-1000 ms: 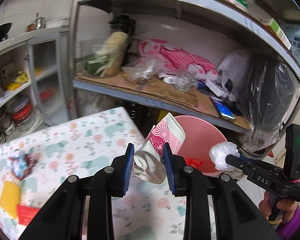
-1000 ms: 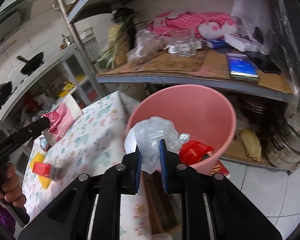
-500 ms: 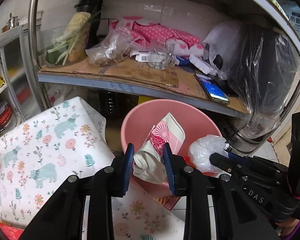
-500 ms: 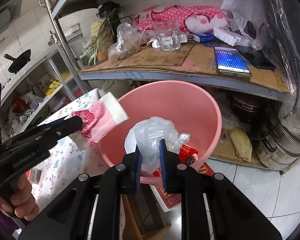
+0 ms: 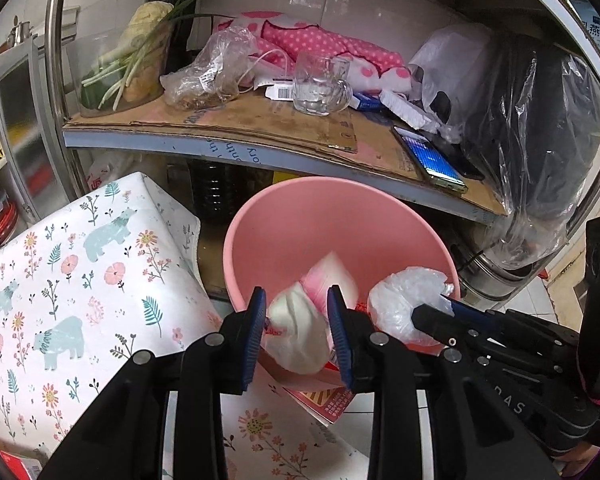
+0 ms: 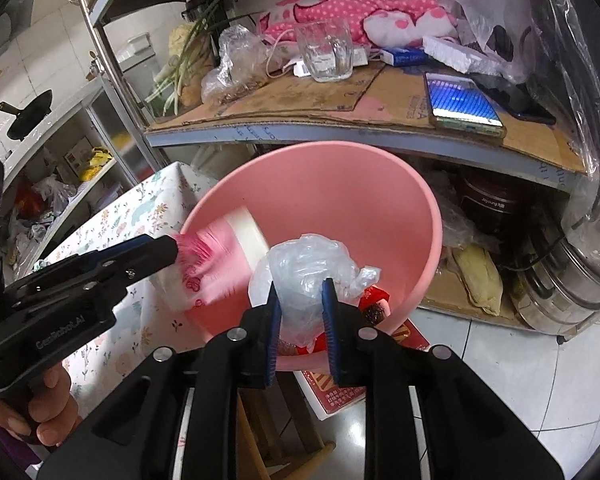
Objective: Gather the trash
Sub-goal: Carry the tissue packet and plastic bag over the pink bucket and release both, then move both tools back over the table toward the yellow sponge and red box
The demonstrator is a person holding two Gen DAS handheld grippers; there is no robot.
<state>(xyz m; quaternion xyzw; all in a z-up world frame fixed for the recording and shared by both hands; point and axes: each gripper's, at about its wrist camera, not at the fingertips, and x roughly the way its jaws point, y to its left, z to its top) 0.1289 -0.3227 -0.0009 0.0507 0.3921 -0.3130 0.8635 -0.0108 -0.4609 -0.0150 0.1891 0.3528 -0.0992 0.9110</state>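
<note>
Trash is poised over the pink bin [image 6: 380, 184]: the left gripper [image 5: 296, 336] clamps a pink-and-white packet [image 5: 300, 320], the right gripper [image 6: 300, 312] a crumpled plastic bag [image 6: 304, 268], red wrappers [image 6: 374, 300] already inside; both releases remain, I judge

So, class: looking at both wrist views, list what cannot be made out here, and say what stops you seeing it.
- Bin bottom, right wrist view: covered by the plastic bag and the pink packet.
- Pink packet's print, both views: motion blur.
- Red item in the bin, right wrist view: mostly behind the bag and right gripper fingers.
- Left gripper grip on the packet, left wrist view: contact unclear.
</note>
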